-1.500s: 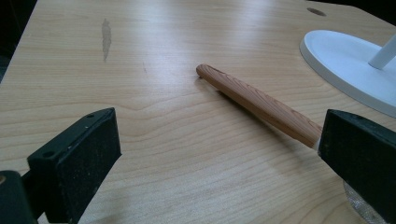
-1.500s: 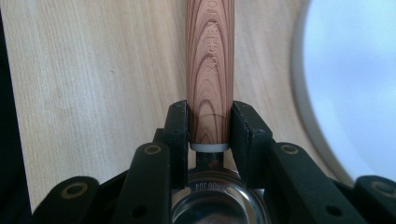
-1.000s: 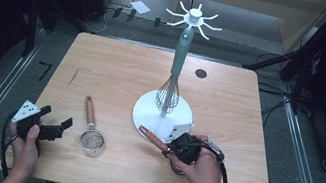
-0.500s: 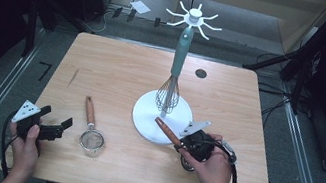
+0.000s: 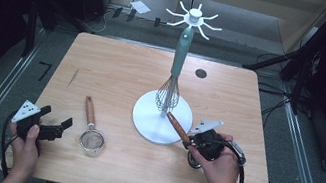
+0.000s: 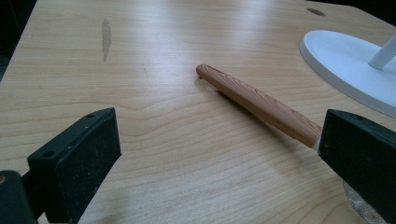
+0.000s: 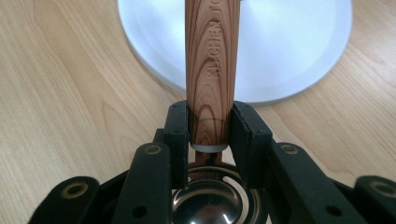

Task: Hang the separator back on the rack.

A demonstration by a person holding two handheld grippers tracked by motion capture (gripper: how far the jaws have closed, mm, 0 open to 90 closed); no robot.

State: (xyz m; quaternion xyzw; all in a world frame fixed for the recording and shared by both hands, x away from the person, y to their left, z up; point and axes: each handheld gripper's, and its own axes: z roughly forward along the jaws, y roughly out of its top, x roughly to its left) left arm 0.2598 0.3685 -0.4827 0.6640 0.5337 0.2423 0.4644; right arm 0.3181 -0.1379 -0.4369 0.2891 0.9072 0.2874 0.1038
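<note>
The strainer's mesh [image 6: 362,211] is mostly hidden behind the left gripper's jaws.

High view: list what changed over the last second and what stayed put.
The right gripper, shut on the wooden-handled utensil, carried it to the right and slightly up the picture, the handle staying over the white stand base. The left gripper, the strainer and the hanging whisk stayed as they were.

The high view looks forward and down over the whole tabletop [image 5: 118,73] from the person's side. The left gripper view skims low across the wood toward the white base [image 6: 348,65]. The right gripper view faces that same base [image 7: 289,51] from very close.
</note>
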